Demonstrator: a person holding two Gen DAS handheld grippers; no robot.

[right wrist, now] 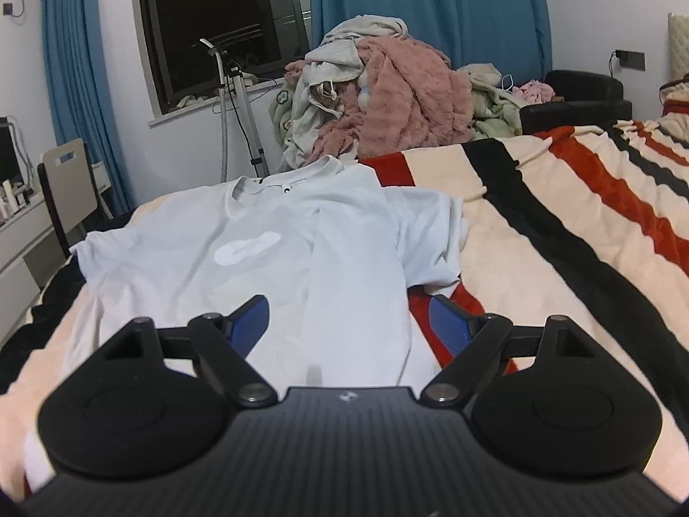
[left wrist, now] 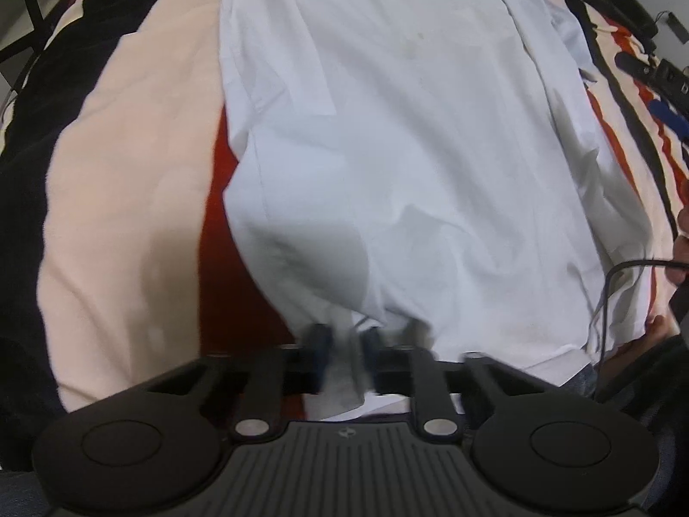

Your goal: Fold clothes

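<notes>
The white T-shirt [right wrist: 258, 258] is spread on the striped blanket [right wrist: 560, 232], frame centre. Its hem is pinched by the left gripper [left wrist: 344, 344] (jaws nearly closed); the right gripper [right wrist: 349, 323] is held wide, empty. A matching hem grip is judged next.

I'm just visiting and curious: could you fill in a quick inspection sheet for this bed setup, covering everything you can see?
Surface: striped blanket covering the bed.
Job's things: white T-shirt lying flat, its right side folded inward.
Clutter: heap of clothes behind the bed.
Grippers: left gripper shut on the shirt's hem; right gripper open, empty, above the shirt.
Cables: black cable over the shirt's edge.
Surroundings: blue curtains, dark window, chair.
</notes>
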